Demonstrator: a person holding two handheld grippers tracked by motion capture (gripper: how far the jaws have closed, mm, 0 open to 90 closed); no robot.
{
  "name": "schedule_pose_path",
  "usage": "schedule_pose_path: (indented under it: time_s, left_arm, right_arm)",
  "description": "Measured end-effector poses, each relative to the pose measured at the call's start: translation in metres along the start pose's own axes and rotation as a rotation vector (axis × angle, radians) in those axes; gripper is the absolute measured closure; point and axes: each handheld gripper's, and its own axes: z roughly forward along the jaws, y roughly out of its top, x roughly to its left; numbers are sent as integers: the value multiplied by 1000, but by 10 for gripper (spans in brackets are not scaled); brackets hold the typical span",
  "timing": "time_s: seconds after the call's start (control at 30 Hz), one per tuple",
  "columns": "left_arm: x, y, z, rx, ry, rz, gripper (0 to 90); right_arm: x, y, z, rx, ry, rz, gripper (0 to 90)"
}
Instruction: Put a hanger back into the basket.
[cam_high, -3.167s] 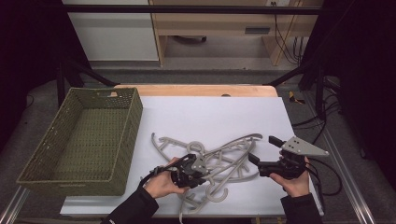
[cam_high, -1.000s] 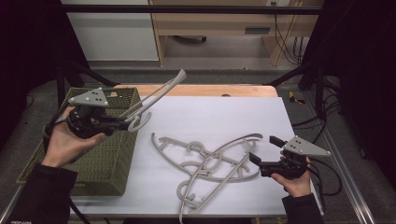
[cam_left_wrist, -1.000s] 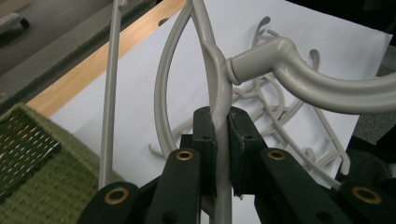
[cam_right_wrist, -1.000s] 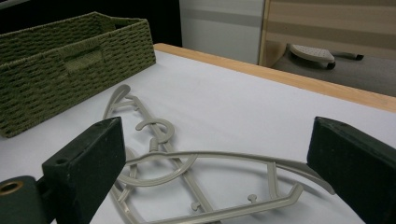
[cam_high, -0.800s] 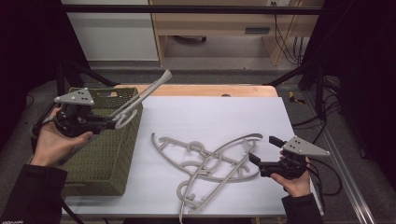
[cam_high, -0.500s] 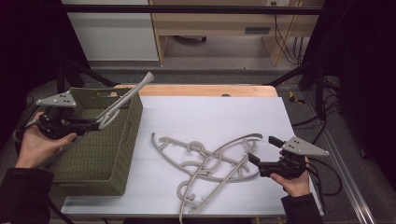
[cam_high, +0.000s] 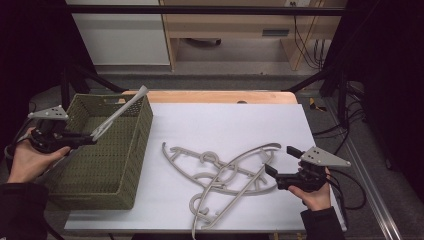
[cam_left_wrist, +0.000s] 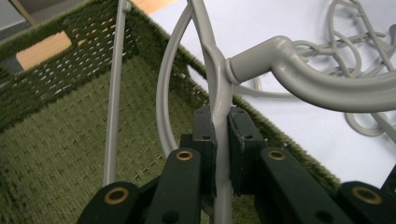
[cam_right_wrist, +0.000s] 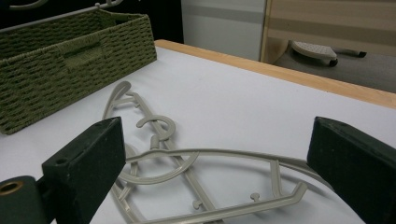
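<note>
Hanger (cam_high: 120, 112) is clamped in the left gripper (cam_high: 82, 140) above the green basket (cam_high: 125, 165) at the tabletop's left edge, long axis slanting up toward the far edge. Right gripper (cam_high: 279, 167) gapes beside 3 hangers (cam_high: 225, 175).

Grey plastic hanger (cam_high: 119, 113), thin-barred with a thick rounded hook, clamped at its neck between the pads of the left gripper (cam_high: 89, 139). Held up above the green woven basket (cam_high: 131, 165) at the left of the table, tilted so that one arm rises to the far right over the basket's far rim. In the left gripper view, neck (cam_left_wrist: 219, 84) upright between the closed jaws, hook (cam_left_wrist: 322, 79) curving off to the right, lower bar (cam_left_wrist: 113, 93) slanting over the basket's inside. Basket rectangular, open-topped, standing near the left edge, handle slot in its far wall.
</note>
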Motion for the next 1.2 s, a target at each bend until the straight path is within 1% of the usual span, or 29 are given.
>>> schedule_pose_path:
  time_s: [0.23, 0.27, 0.33, 0.4, 0.47, 0.6, 0.67, 0.7, 0.73, 0.87, 0.93, 1.07, 1.2]
  left_arm:
    - [13, -14, 3, 20, 10, -37, 824]
    - [14, -15, 4, 18, 2, -46, 824]
    - [15, -17, 6, 16, -4, -49, 824]
    - [15, -17, 10, 30, -1, -46, 824]
    - [15, -18, 14, 33, 4, -51, 824]
    - [19, -26, 23, 34, 5, -86, 825]
    - [21, -31, 29, 49, 2, -102, 824]
    - [22, -33, 32, 53, 2, -106, 824]
    - [22, -35, 36, 56, 1, -108, 824]
    - [22, -41, 48, 68, -8, -118, 824]
    - [23, -44, 52, 67, -7, -132, 824]
    - [26, -50, 58, 81, 8, -152, 821]
    - [27, -53, 62, 92, 22, -157, 813]
  right_arm:
    - [0, 0, 1, 3, 0, 1, 47]
    - [0, 0, 1, 3, 0, 1, 47]
    - [0, 0, 1, 5, -1, 2, 47]
    - [0, 0, 0, 3, -1, 1, 48]
    - [0, 0, 0, 1, 0, 2, 47]
    - [0, 0, 0, 0, 0, 1, 48]
    - [0, 0, 1, 3, 0, 2, 48]
    - [1, -1, 1, 4, 0, 1, 48]
    - [0, -1, 1, 7, 3, -10, 48]
    - [1, -1, 2, 10, 5, -9, 48]
    - [1, -1, 3, 10, 4, -8, 48]
    - [1, -1, 3, 11, 3, -10, 48]
    - [1, -2, 3, 14, 3, -11, 48]
